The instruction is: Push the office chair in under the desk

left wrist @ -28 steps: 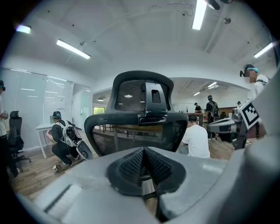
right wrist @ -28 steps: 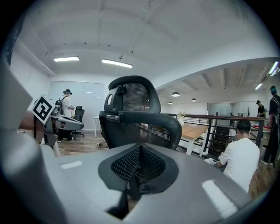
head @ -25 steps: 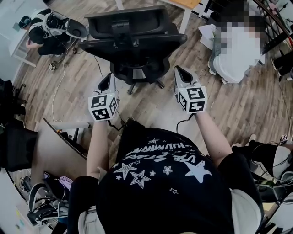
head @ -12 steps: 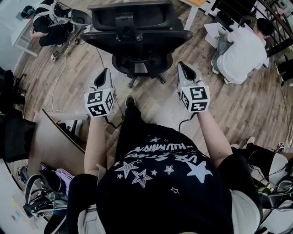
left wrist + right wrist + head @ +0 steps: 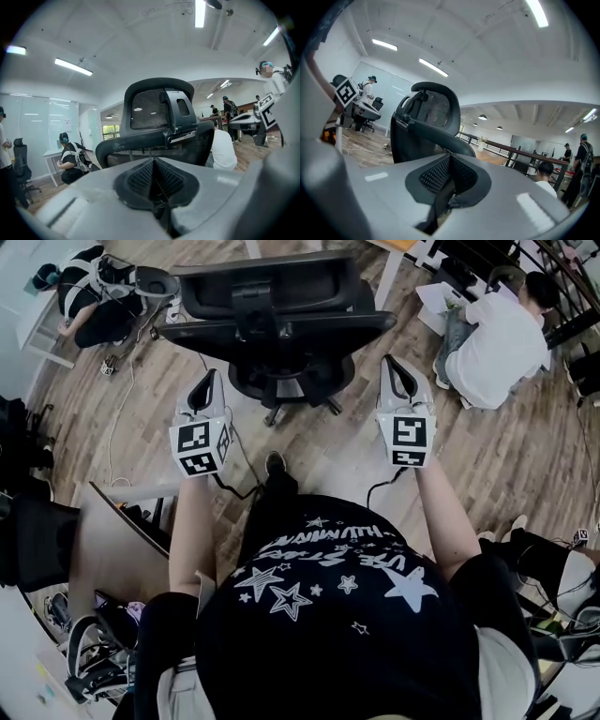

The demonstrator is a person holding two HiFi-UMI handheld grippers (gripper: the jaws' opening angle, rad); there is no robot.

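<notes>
The chair (image 5: 281, 306) stands just ahead, between left gripper (image 5: 204, 382) and right gripper (image 5: 397, 367) — equally near, jaws closed, empty.

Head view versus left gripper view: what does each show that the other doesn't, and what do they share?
Only the head view shows the base of the chair, and how the left gripper and right gripper sit level with each other on either side of the chair's back. Only the left gripper view shows the ceiling lights and the left fingers shut with nothing between them. Both views show the chair's back and the person in white beyond it.
</notes>
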